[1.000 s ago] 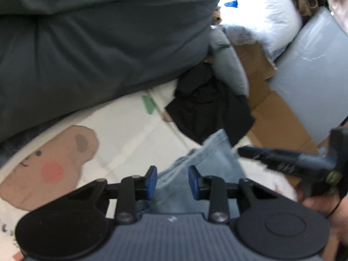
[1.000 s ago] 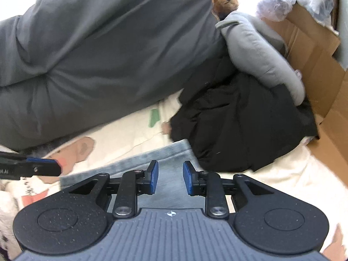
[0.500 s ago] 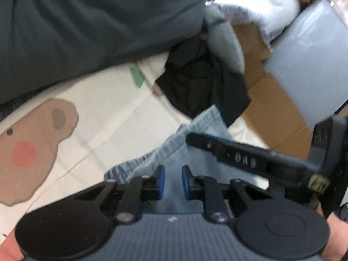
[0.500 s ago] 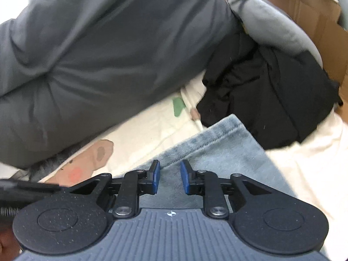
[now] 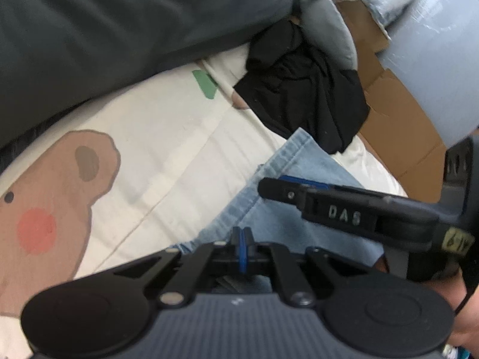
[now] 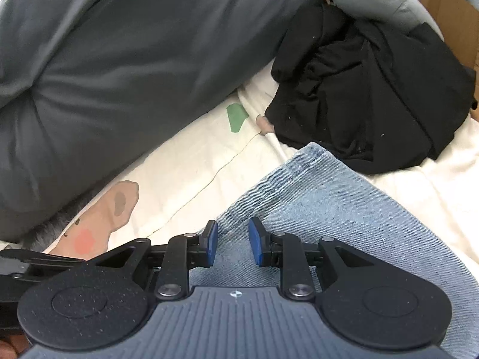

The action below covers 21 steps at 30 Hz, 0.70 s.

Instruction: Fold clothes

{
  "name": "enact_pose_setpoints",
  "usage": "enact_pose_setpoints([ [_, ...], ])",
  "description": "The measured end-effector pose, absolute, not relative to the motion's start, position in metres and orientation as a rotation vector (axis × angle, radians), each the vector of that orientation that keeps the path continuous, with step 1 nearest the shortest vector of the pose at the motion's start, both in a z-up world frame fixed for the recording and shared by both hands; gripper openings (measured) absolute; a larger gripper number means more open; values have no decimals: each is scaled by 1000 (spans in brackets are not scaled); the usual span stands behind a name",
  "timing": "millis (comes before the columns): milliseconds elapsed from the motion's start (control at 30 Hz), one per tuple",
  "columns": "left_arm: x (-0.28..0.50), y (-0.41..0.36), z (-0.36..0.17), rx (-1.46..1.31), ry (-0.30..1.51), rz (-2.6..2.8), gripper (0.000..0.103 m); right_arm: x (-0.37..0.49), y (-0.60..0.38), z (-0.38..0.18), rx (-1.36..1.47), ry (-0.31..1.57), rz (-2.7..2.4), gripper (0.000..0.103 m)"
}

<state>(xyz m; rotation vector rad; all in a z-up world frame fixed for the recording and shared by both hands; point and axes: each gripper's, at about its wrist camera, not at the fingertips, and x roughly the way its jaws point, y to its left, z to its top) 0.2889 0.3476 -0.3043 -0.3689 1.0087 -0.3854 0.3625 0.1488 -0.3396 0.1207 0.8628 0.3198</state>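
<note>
a: left wrist view first. the left gripper [image 5: 243, 240] had its blue pads pressed together at the edge of the light-blue jeans [image 5: 299, 209]; whether denim was pinched between them, i couldn't tell. the right gripper [image 5: 299, 190] reached in from the right, low over the same leg.

b: and the jeans lay on the cream bedsheet [image 5: 167, 149] with its bear print, hem pointing at the black garment [image 5: 305, 104].

a: right wrist view. the right gripper [image 6: 230, 243] had its pads apart, straddling the stitched side seam of the jeans [image 6: 329, 209], nothing gripped.

b: i'd judge the sensible play was closing on that seam, where the double stitching gives stiff cloth to bite, and keeping both grips level so the fold stays square.

a: denim looked heavy, twill-ribbed, flat. the black garment [image 6: 374, 89] was limp and crumpled against the dark grey duvet [image 6: 134, 59].
</note>
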Motion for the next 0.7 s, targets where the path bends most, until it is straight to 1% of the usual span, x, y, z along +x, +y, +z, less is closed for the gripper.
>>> enact_pose_setpoints([
  [33, 289, 349, -304, -384, 1014, -374, 3, 362, 151, -341, 97, 857, 329, 29],
  [133, 288, 341, -292, -316, 1019, -356, 3, 366, 156, -338, 53, 874, 366, 29],
  [267, 278, 331, -275, -248, 999, -361, 5, 375, 142, -326, 176, 921, 380, 29],
  [333, 271, 331, -267, -242, 982, -367, 5, 364, 133, -319, 210, 883, 382, 29],
  [433, 262, 332, -259, -227, 962, -361, 7, 341, 129, -314, 163, 829, 377, 30],
  [633, 254, 334, -256, -229, 945, -386, 14, 326, 128, -317, 155, 797, 393, 30],
  [700, 255, 335, -259, -241, 941, -378, 14, 322, 128, -318, 152, 788, 398, 30],
])
